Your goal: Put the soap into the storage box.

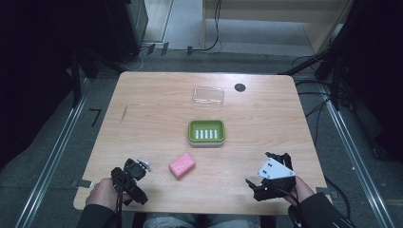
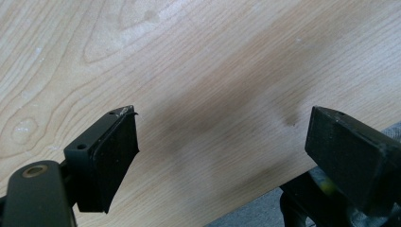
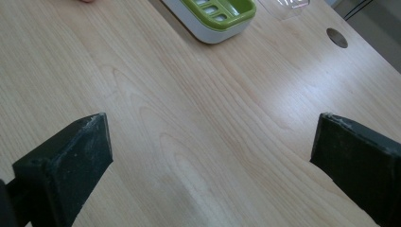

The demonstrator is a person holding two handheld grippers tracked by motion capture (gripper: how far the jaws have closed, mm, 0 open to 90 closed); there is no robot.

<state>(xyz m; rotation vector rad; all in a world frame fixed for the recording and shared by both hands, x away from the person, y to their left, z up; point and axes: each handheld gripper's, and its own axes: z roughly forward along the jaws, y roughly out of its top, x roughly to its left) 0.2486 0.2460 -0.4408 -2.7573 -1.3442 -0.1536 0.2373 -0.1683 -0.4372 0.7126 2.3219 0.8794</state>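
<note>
From the high view, the light wooden table (image 1: pixel 142 123) carries a green slotted soap dish on a white base (image 1: pixel 206 132) near its centre; a clear plastic lid (image 1: pixel 208 95) lies just beyond it, apart from it, with a small dark round grommet (image 1: pixel 240 87) to its right; a pink rectangular bar of soap (image 1: pixel 182 165) lies on the bare wood nearer me, in front of the dish and clear of it; my left gripper (image 1: pixel 133 172) sits at the near left corner, left of the soap and not touching it; my right gripper (image 1: pixel 266 176) sits at the near right, well apart from the dish. In the left gripper view, my left gripper (image 2: pixel 222 142) has its jaws spread wide over bare wood grain near the table edge, nothing between them. In the right gripper view, my right gripper (image 3: pixel 210 156) likewise stands with jaws wide apart over bare wood; the green dish (image 3: pixel 217 16) lies ahead at the top, the lid's edge (image 3: pixel 293 4) and the grommet (image 3: pixel 336 37) beyond.
</note>
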